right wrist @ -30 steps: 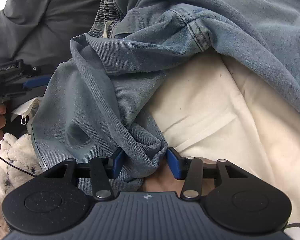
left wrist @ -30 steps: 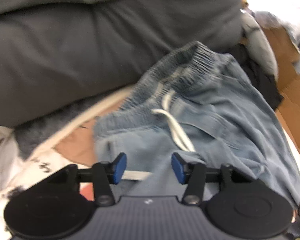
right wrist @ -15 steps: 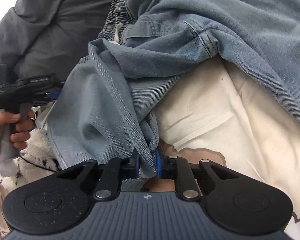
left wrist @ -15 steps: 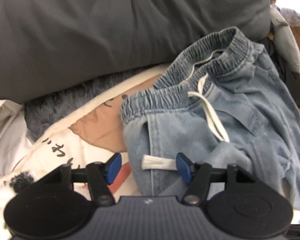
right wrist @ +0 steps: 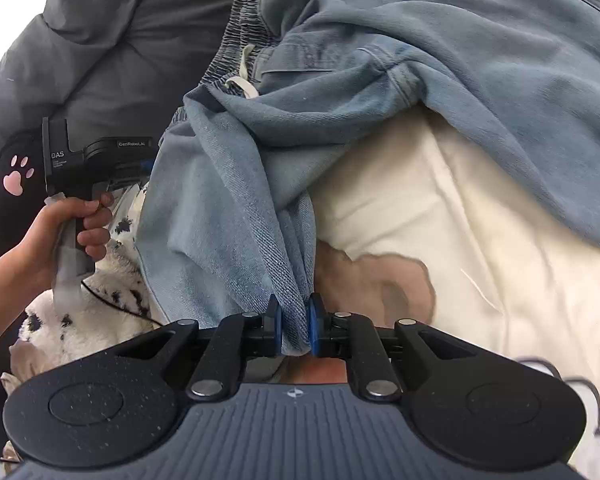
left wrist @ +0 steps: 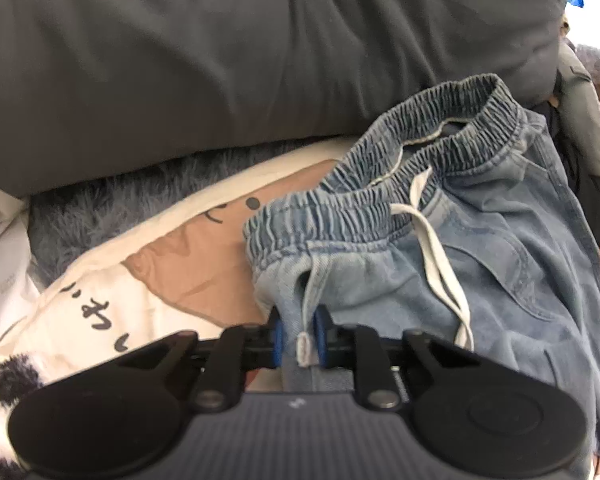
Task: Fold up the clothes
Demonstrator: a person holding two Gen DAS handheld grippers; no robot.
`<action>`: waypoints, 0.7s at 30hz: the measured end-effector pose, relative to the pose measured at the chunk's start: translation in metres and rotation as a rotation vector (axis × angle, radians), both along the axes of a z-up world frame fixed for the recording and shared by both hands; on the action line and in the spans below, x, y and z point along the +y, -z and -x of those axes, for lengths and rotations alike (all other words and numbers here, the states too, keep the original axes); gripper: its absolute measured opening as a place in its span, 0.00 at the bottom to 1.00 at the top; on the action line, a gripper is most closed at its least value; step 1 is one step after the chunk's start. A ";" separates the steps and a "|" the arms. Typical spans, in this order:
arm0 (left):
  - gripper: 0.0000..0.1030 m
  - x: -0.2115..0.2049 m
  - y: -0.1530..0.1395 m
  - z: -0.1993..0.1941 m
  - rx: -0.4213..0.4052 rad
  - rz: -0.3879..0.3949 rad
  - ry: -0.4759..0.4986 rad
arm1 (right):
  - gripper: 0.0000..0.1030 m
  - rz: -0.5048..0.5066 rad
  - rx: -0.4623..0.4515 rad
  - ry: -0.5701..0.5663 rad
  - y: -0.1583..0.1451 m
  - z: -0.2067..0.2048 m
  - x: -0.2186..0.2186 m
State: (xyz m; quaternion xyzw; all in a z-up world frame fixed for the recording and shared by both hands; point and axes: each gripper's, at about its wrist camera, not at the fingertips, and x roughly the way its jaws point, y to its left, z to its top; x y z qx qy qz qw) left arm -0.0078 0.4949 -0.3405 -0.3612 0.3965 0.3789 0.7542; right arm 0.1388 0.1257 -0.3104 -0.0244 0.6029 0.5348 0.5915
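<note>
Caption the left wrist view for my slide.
Left tool clamps denim shorts below the waistband, pinching the white drawstring end.

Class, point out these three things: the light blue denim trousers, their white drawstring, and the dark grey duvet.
light blue denim trousers (left wrist: 500, 264), left wrist view, front panel
white drawstring (left wrist: 436, 256), left wrist view, mid-cord
dark grey duvet (left wrist: 220, 60), left wrist view, middle

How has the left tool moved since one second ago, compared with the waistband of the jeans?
Yes. The left tool has moved toward the waistband side of the jeans, and its jaws have just been closing on denim below it.
</note>
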 end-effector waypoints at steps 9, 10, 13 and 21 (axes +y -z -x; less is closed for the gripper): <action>0.13 0.007 -0.009 -0.004 0.003 -0.021 -0.005 | 0.10 0.082 -0.028 0.002 -0.025 -0.004 -0.046; 0.13 0.008 -0.009 -0.004 0.004 -0.020 -0.008 | 0.10 0.097 -0.029 0.010 -0.027 -0.006 -0.054; 0.13 0.009 -0.008 -0.004 0.006 -0.019 -0.014 | 0.10 0.139 -0.026 0.039 -0.035 -0.007 -0.086; 0.13 0.011 -0.005 -0.004 0.009 -0.018 -0.033 | 0.10 0.279 -0.032 0.120 -0.059 -0.004 -0.174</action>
